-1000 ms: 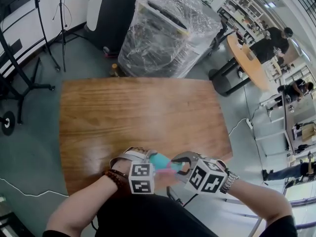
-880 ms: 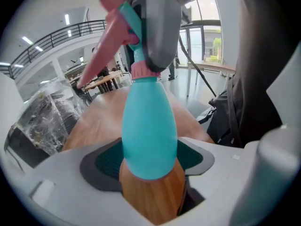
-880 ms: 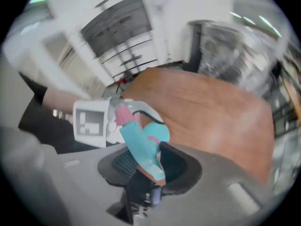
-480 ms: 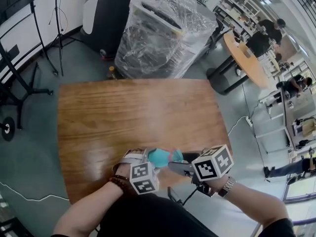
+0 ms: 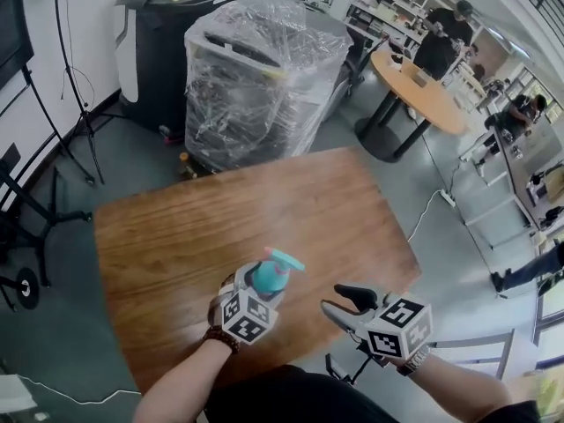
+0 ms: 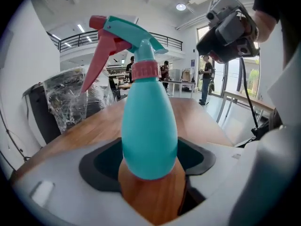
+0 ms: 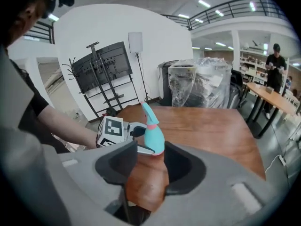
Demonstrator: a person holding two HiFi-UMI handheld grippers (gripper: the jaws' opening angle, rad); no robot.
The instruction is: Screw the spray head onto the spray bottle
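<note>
The left gripper [image 5: 258, 287] is clamped on the base of the teal spray bottle [image 5: 269, 276], holding it roughly upright over the near, 6 o'clock edge of the wooden table [image 5: 176, 227]; the spray head [image 5: 280, 258] sits on the bottle's neck with its pink collar [image 6: 145, 70] down against the shoulder, nozzle towards 3 o'clock in the head view; the right gripper [image 5: 337, 300] hangs at the bottle's 4 o'clock, clear of it, its jaws parted with nothing between them, and they have just been closing

Whether the collar is wound fully home cannot be told; if it is only part-way, the head could wobble or leak; the left grip sits low on a rounded, slick body, so a twist applied up at the collar would likely turn the bottle in the pads or tip it out; a right-hand approach that catches the pink trigger [image 6: 99, 60] rather than the collar would lever the head sideways; being at the table's near edge, a slipped bottle may well fall to the floor

Counted: one bottle, one spray head, one collar, one trigger, two grippers, one table, one wrapped machine [image 5: 264, 69] at 12 o'clock
</note>
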